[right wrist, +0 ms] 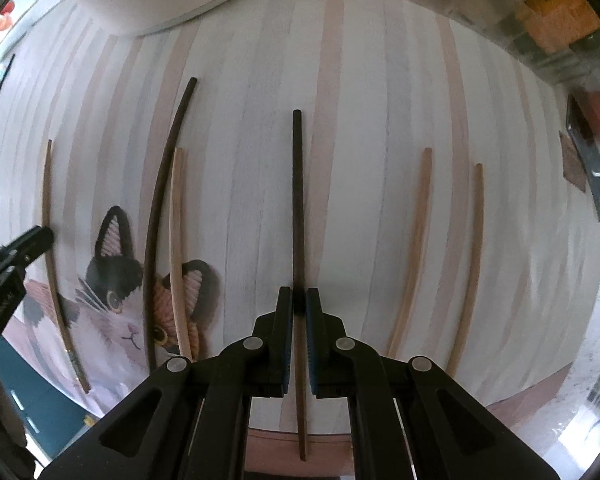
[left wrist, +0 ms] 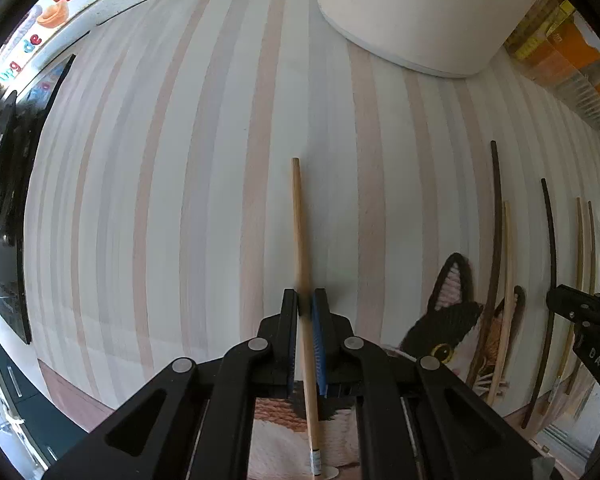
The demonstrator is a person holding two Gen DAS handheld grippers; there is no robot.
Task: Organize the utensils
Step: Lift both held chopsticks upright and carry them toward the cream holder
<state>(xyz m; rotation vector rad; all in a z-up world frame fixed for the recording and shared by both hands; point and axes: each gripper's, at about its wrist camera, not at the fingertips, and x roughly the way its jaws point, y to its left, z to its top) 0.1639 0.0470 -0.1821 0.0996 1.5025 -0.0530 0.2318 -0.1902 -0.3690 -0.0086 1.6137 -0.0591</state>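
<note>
Pointing straight down at a striped cloth mat [left wrist: 180, 184] with pale grey and pink stripes, both claws grip long thin sticks.

The left gripper [left wrist: 306, 300] is clenched on a light tan wooden chopstick [left wrist: 298, 220]. Its blue pads press on both sides of the stick. The stick runs up between the fingers, and its far end lies over the striped mat. Near its other end there is a small grey band.

The right gripper [right wrist: 299, 300] is clenched on a dark brown wooden chopstick [right wrist: 297, 184]. That stick also sits tight between the two blue pads and reaches up the middle of the right wrist view.

More sticks lie flat on the mat. In the right wrist view a second dark brown chopstick [right wrist: 168, 184] lies to the left, with a pale wooden chopstick [right wrist: 178, 232] just beside it. Both cross a picture of a cat face [right wrist: 108, 296] with black ears. Two more tan chopsticks [right wrist: 418, 236] lie to the right, near each other but apart.

A big round white pot [left wrist: 420, 12] stands at the top edge of the mat. Orange and yellow boxes [left wrist: 560, 52] sit behind it on the right side of the left wrist view.

The left claw shows at the left edge of the right wrist view, holding its stick over the cat picture.
</note>
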